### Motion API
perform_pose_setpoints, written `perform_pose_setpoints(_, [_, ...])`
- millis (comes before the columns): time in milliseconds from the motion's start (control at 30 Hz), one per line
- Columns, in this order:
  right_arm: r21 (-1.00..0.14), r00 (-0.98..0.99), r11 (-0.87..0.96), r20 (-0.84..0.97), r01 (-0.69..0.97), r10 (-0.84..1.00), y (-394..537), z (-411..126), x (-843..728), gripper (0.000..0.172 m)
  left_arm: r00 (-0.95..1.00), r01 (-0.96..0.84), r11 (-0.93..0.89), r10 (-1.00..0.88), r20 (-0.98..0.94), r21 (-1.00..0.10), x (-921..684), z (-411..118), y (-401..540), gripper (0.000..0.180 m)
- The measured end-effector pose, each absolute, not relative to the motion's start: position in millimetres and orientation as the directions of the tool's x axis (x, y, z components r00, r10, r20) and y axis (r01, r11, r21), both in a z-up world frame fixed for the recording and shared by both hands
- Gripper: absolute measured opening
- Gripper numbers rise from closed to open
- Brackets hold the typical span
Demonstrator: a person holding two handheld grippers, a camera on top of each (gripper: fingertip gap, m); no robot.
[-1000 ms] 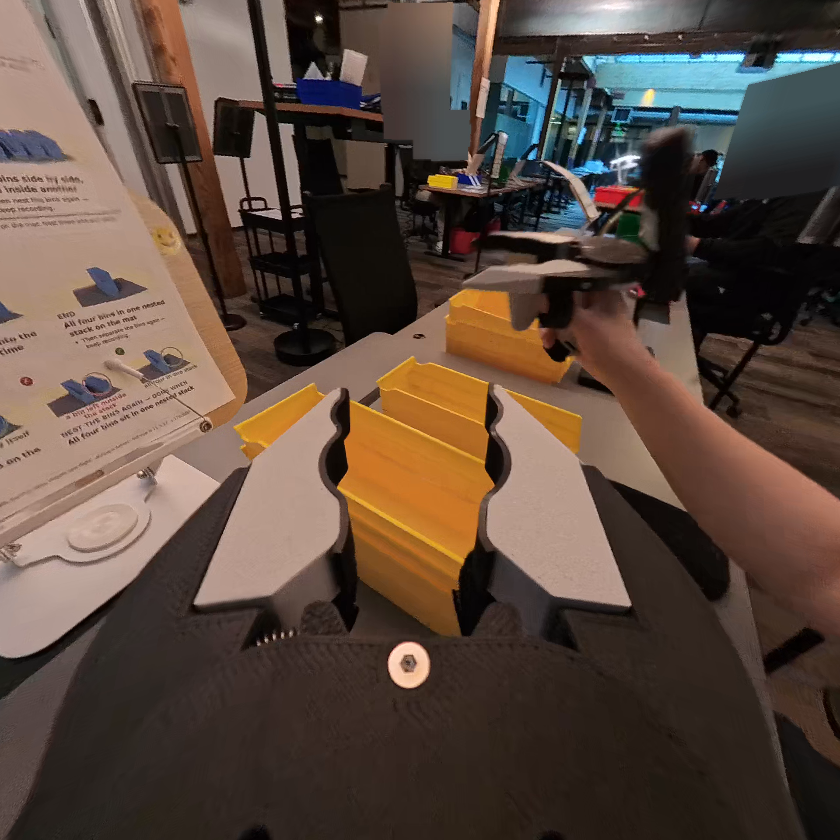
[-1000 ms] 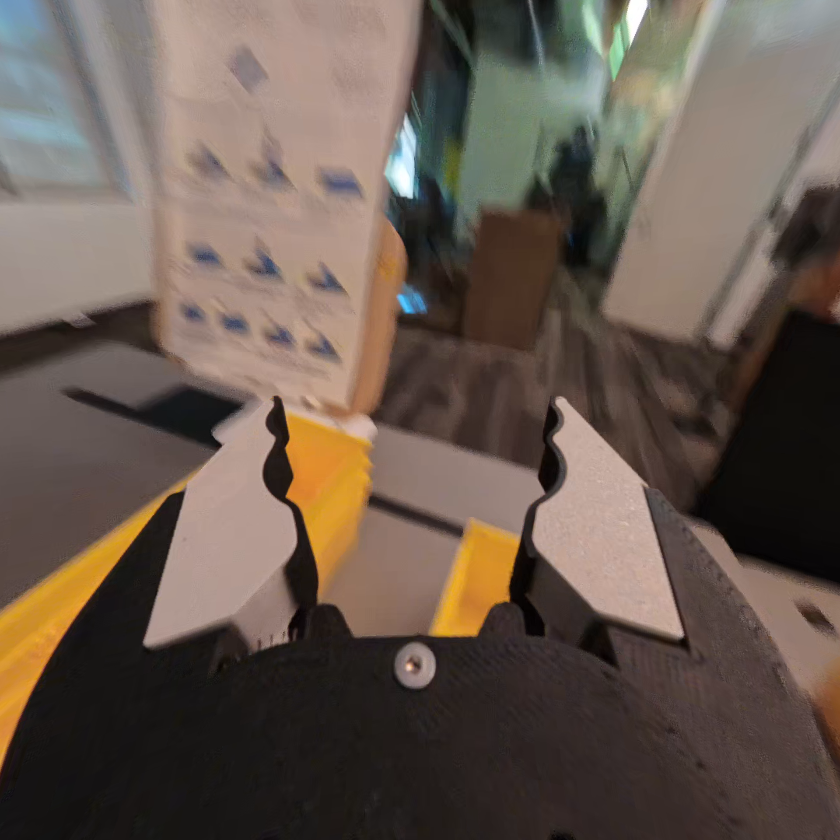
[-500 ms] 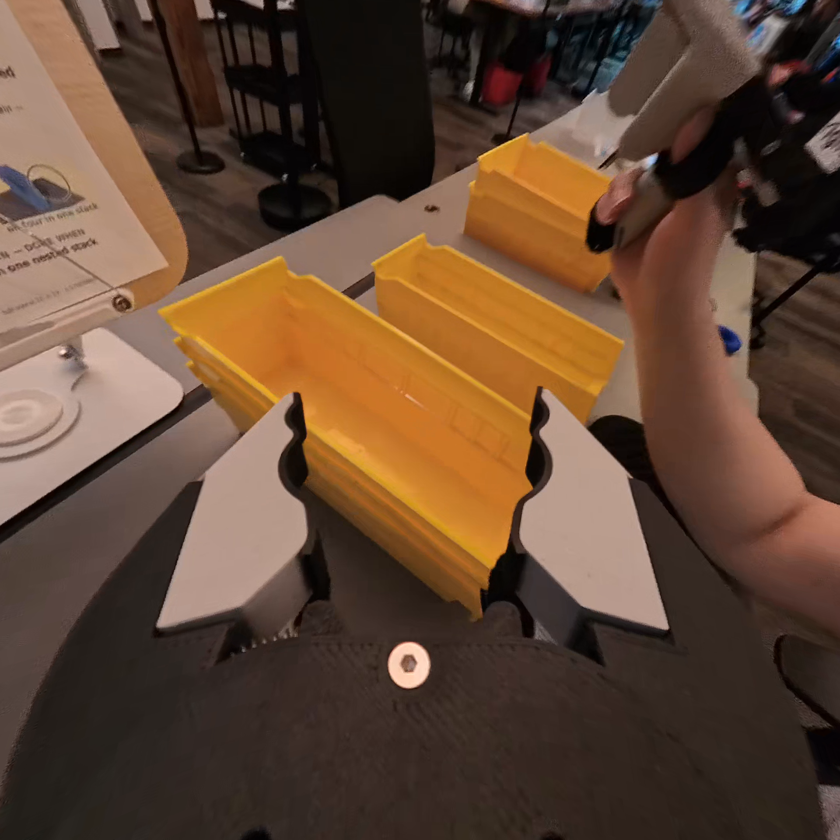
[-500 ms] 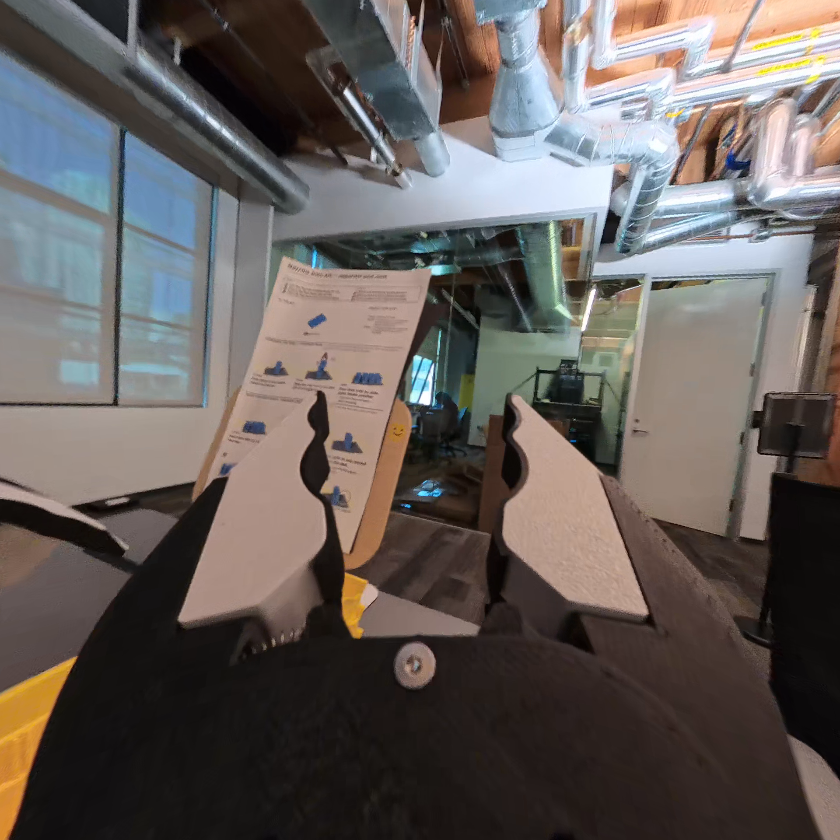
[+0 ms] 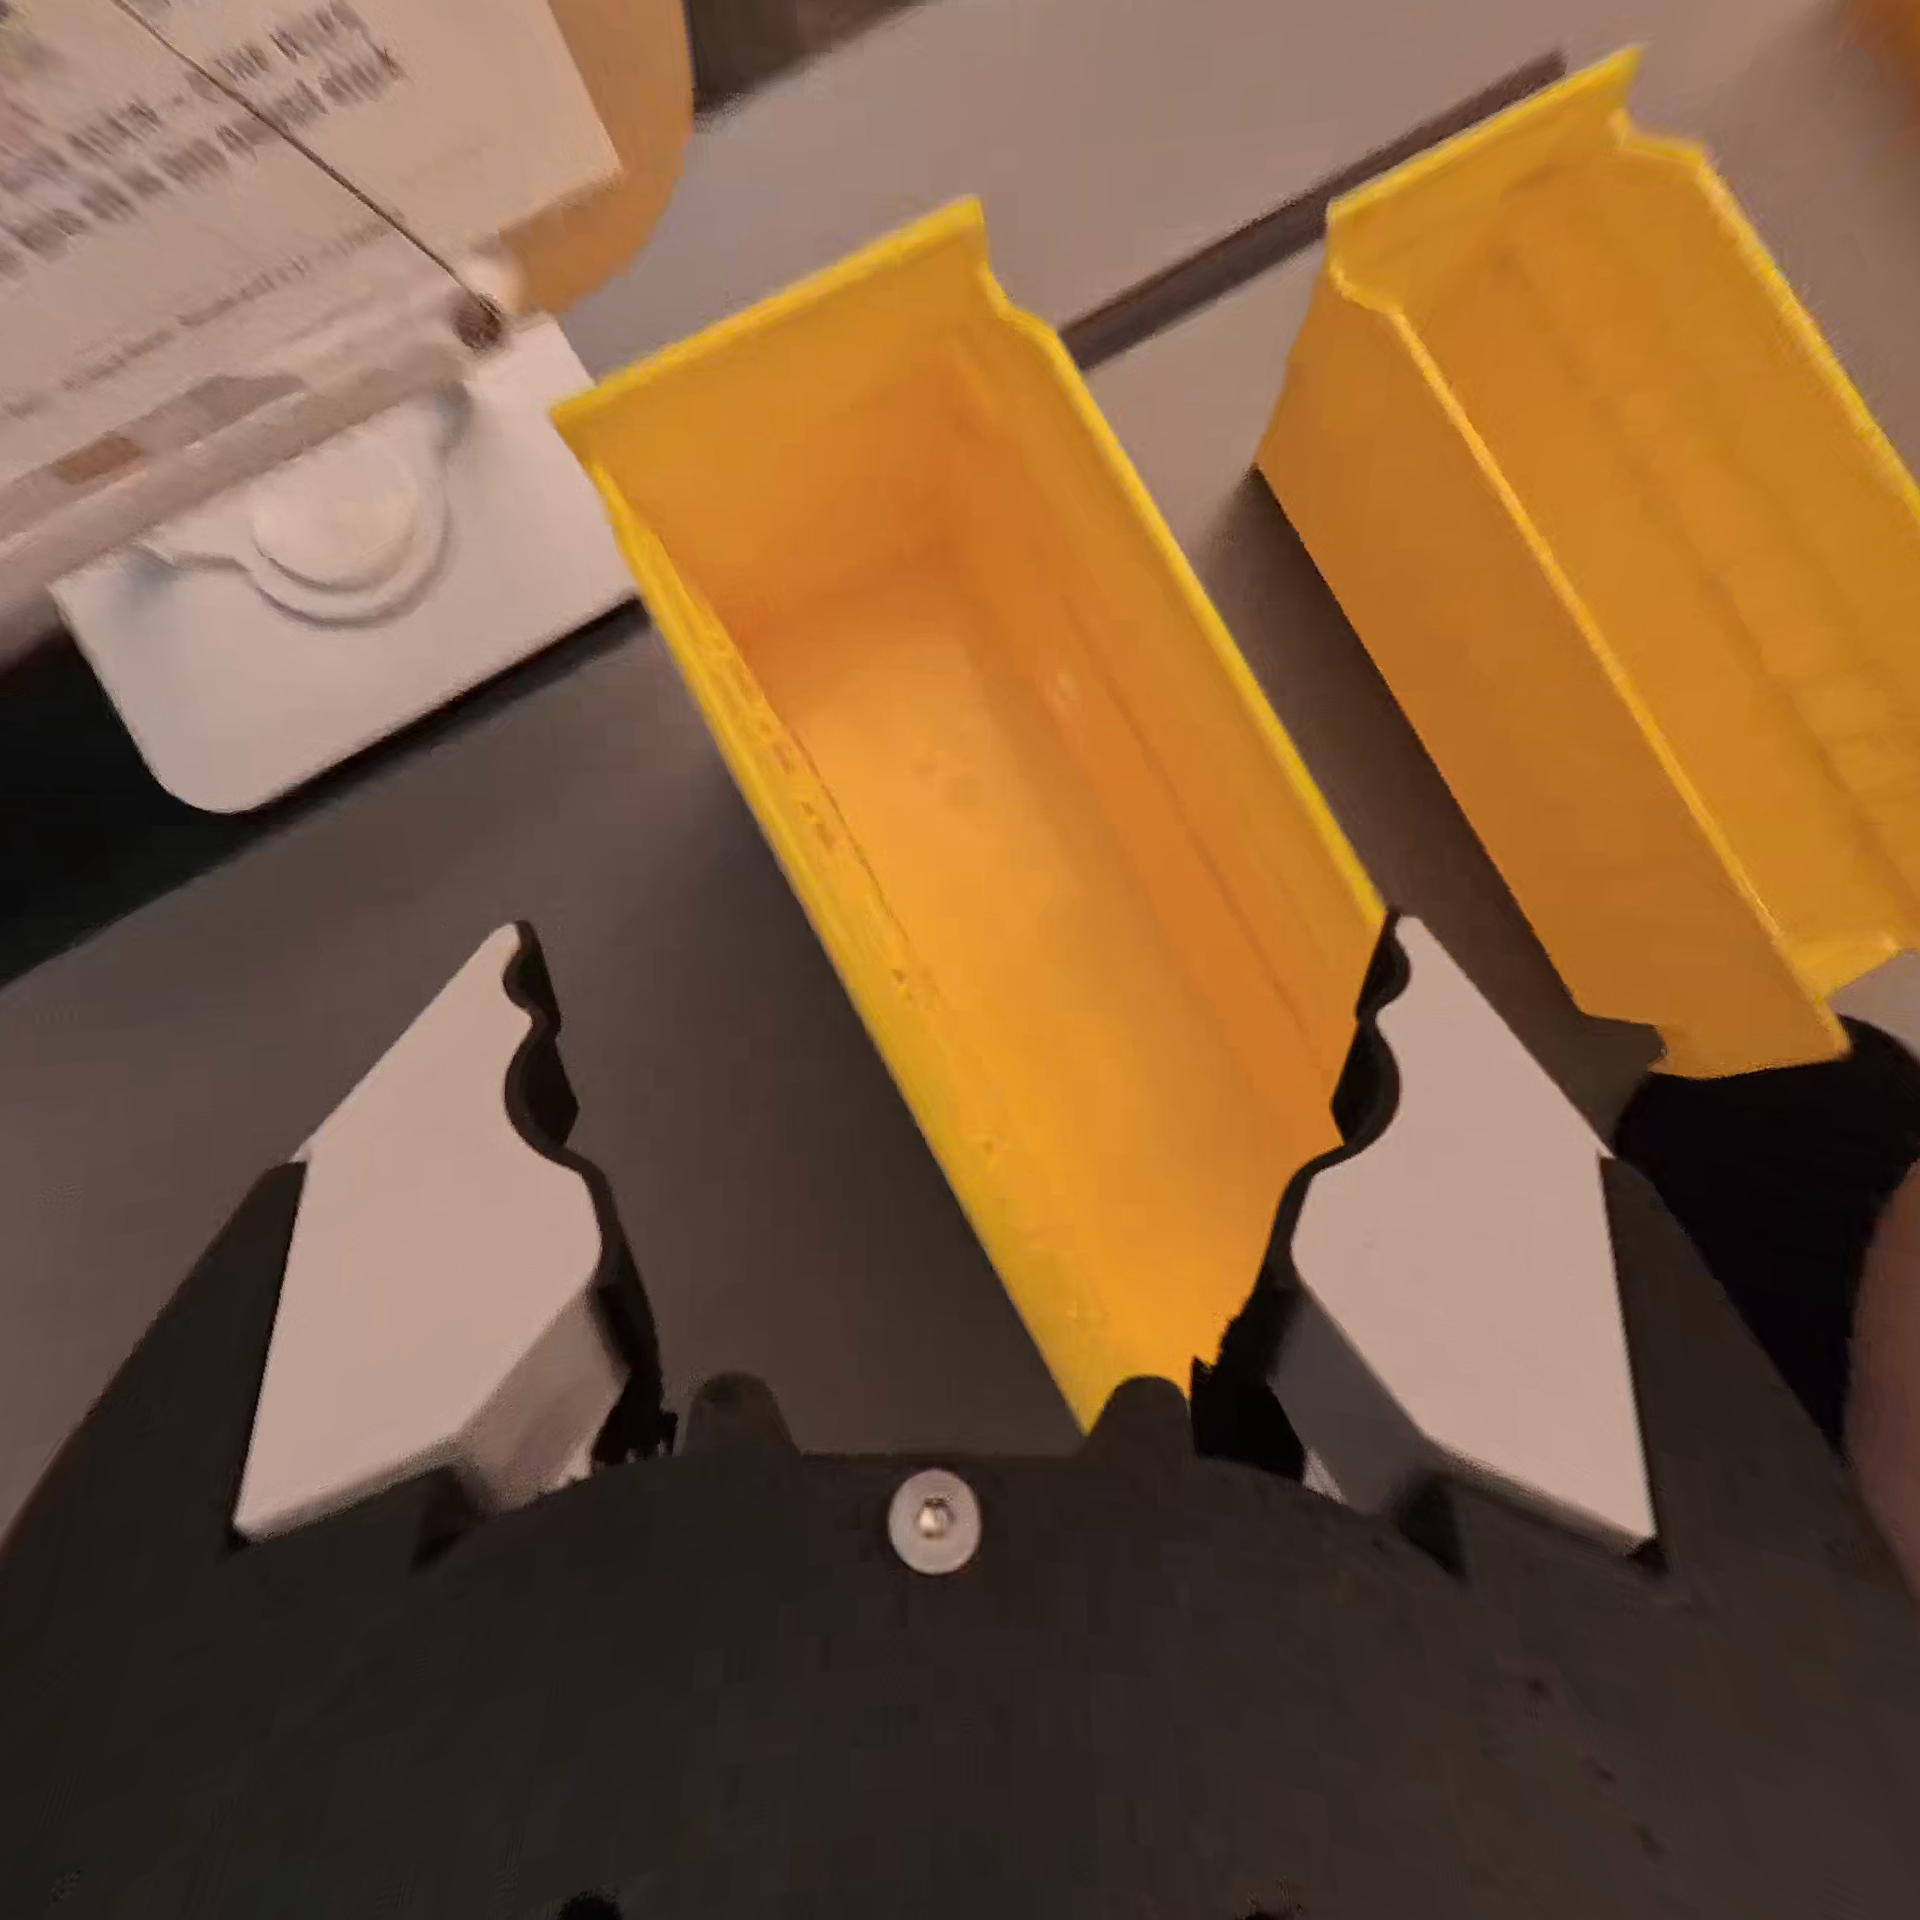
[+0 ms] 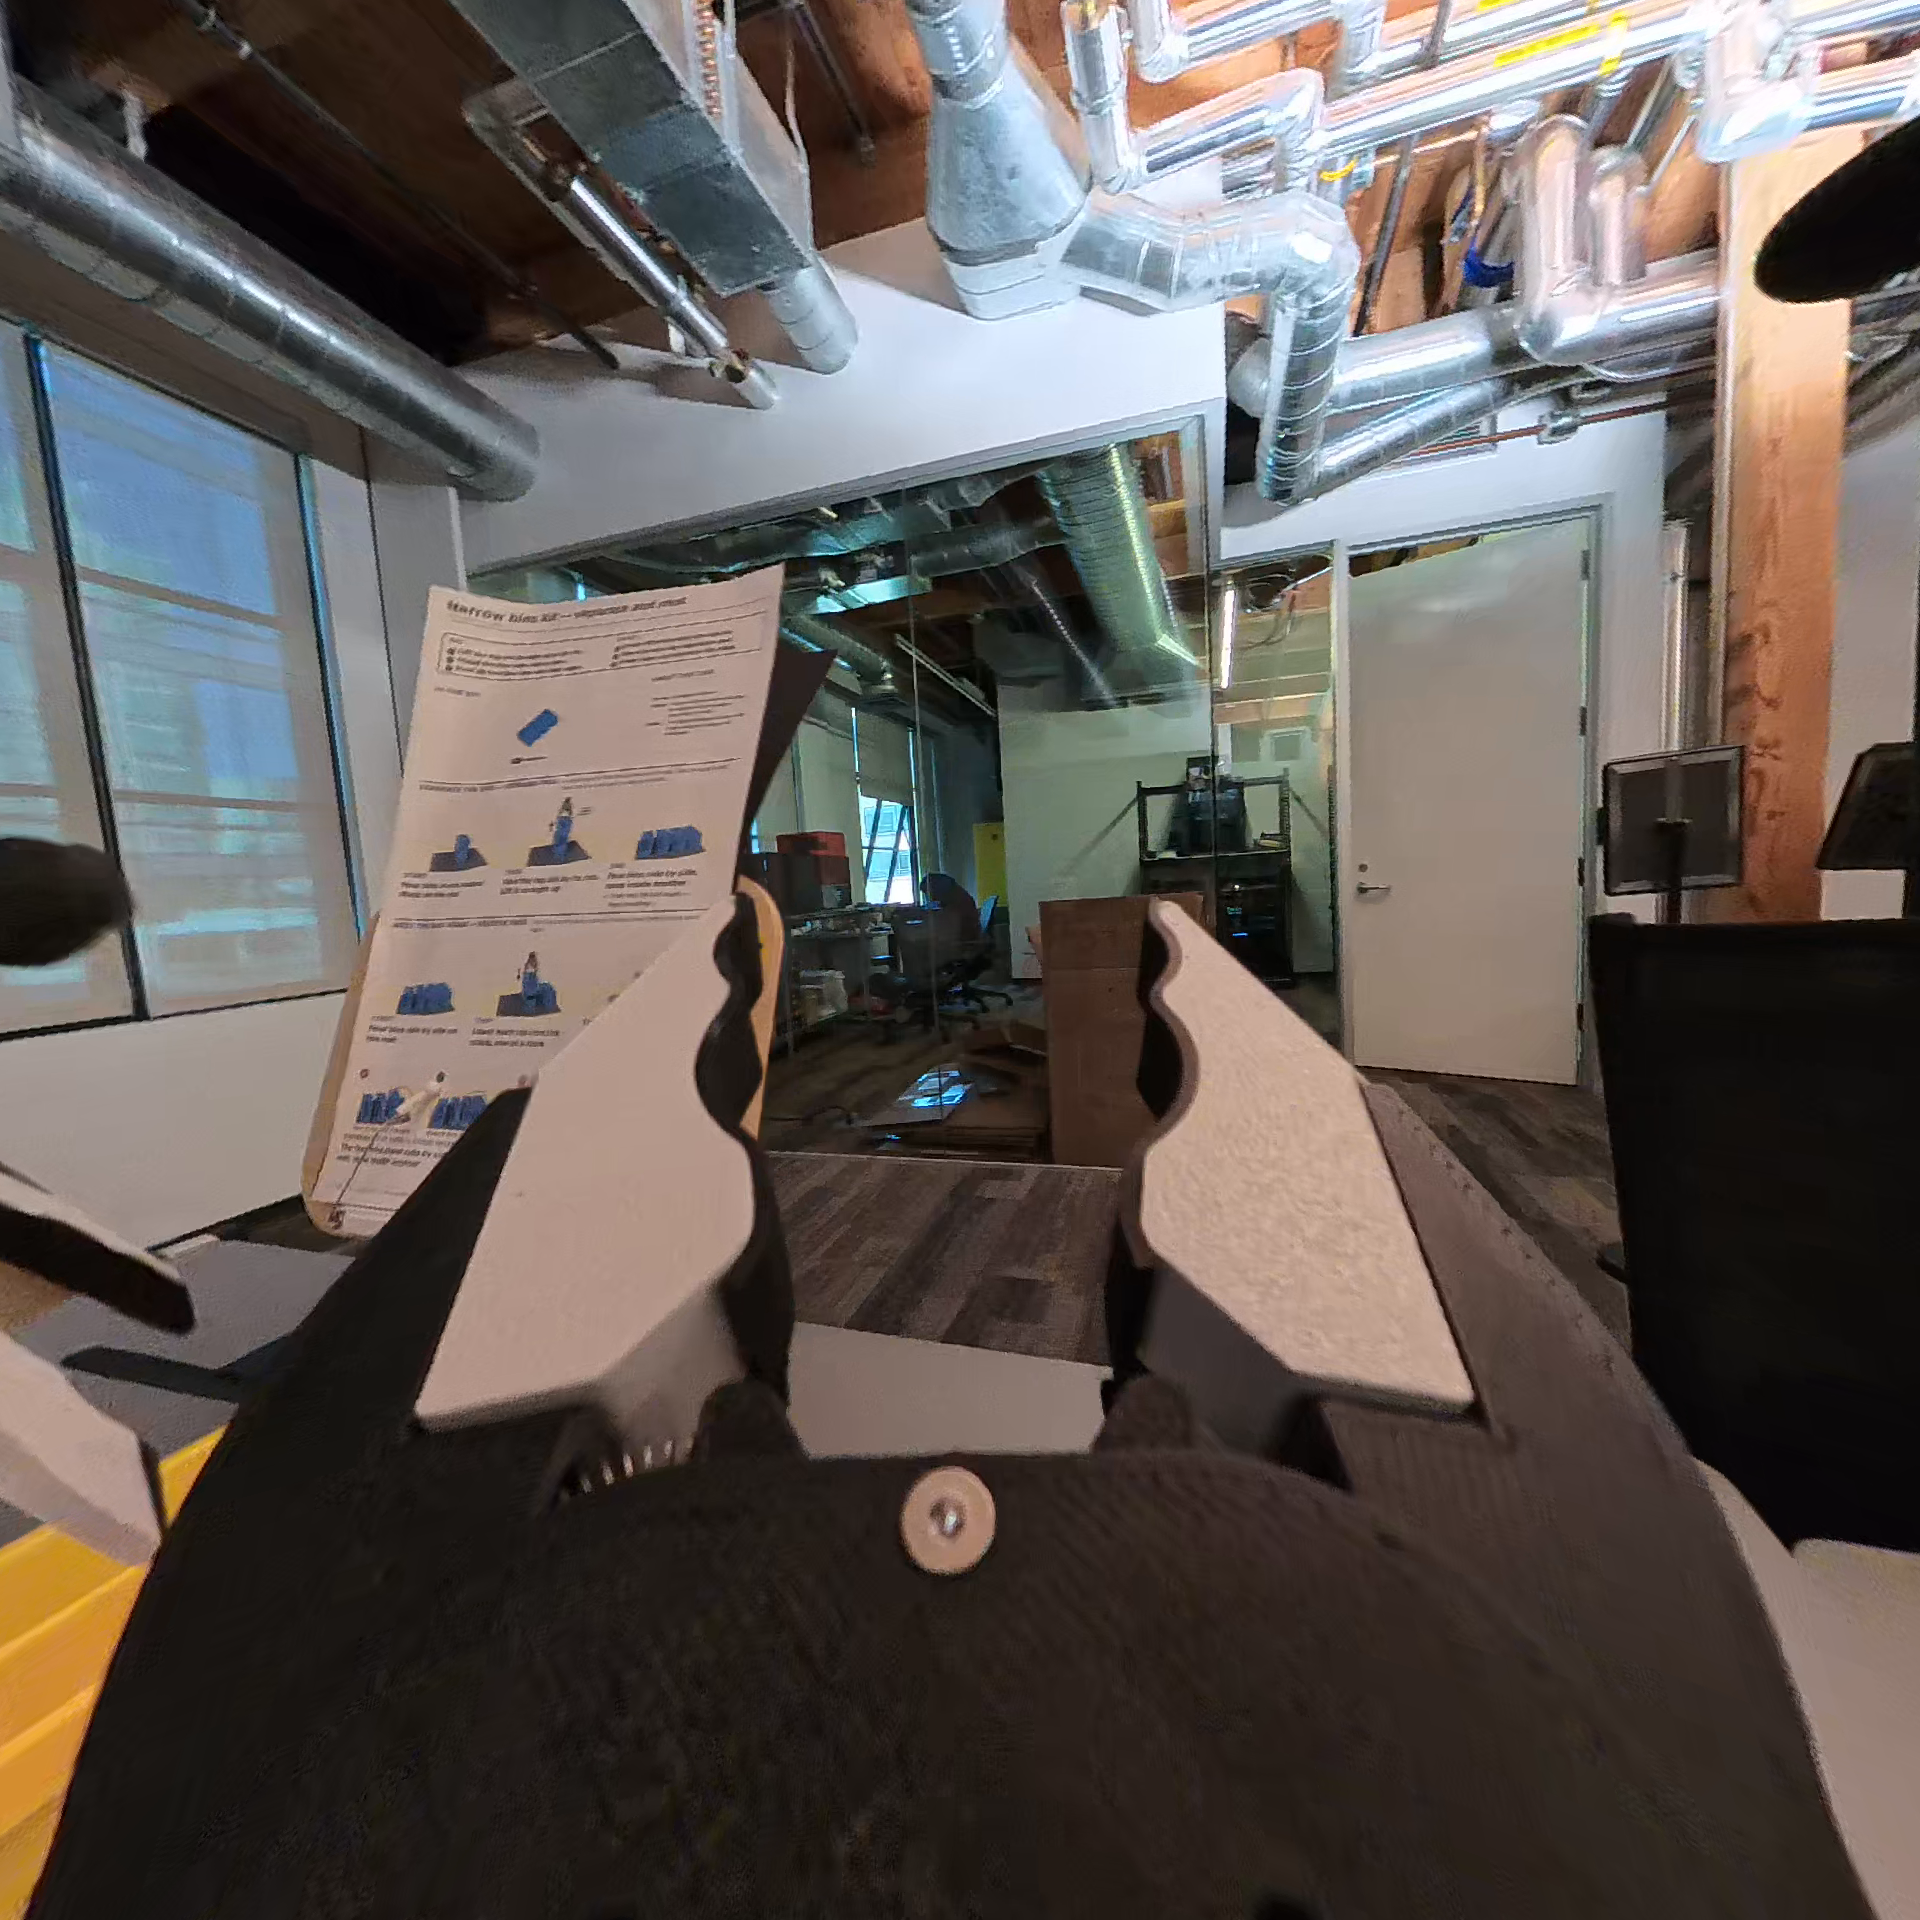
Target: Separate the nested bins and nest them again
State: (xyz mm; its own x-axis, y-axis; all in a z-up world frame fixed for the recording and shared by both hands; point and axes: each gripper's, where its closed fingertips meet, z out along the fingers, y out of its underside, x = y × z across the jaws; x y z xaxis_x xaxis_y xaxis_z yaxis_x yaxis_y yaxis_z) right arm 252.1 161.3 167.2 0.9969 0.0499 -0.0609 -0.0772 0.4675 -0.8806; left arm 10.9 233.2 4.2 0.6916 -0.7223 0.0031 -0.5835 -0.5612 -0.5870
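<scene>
The left wrist view looks steeply down on the dark counter (image 5: 343,1039). At far left a sheet (image 5: 208,156) stands on a white stand (image 5: 343,623). Right of it a yellow bin (image 5: 987,727) lies open side up, running from the stand toward the camera. Along its left wall several stacked rims show, so it seems to be a nest of bins, though how many cannot be told. The left tool (image 5: 956,956) is spread wide. Its left finger (image 5: 436,1195) stands well clear of the bin with bare counter between; its right finger (image 5: 1455,1195) sits right at the bin's right wall, and whether it touches cannot be told. Farther right a second bin (image 5: 1610,571) lies on its own, apart from the first. This view is somewhat blurred.

The right wrist view shows little of this. It points up and outward into the room: the same sheet (image 6: 582,831) at left, ducts (image 6: 1143,208) overhead, a door (image 6: 1465,800) at right, a black chair (image 6: 1766,1195) at the edge. Only a strip of yellow bin (image 6: 62,1662) shows at lower left, with part of the left tool (image 6: 73,1351) above it. The right tool (image 6: 945,925) is partly spread, with nothing between its fingers but the far room.
</scene>
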Motion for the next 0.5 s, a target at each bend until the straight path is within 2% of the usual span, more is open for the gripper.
perform_pose_setpoints(100, [-0.863,0.989,0.483,-0.128,-0.149,0.077,151.4,168.6,269.4,0.073,0.710,-0.590,-0.705,-0.685,0.162,-0.393,29.0,-11.4,212.7,0.152])
perform_pose_setpoints(167, [-0.843,0.978,0.495,-0.182,-0.209,0.103,144.2,169.2,281.5,0.073,0.734,-0.555,-0.747,-0.647,0.207,-0.367,38.5,-13.8,213.8,0.153])
perform_pose_setpoints(267, [-0.808,0.961,0.521,-0.242,-0.276,0.134,134.3,169.8,297.2,0.073,0.792,-0.551,-0.771,-0.604,0.091,-0.318,28.7,-24.0,227.6,0.158])
perform_pose_setpoints(400, [-0.780,0.937,0.523,-0.321,-0.343,0.136,133.6,163.7,313.4,0.069,0.826,-0.542,-0.802,-0.563,0.014,-0.252,26.0,-38.3,230.6,0.149])
perform_pose_setpoints(500, [-0.796,0.932,0.487,-0.330,-0.359,0.149,142.2,158.1,310.7,0.070,0.826,-0.558,-0.814,-0.564,-0.014,-0.161,29.7,-51.2,222.1,0.148])
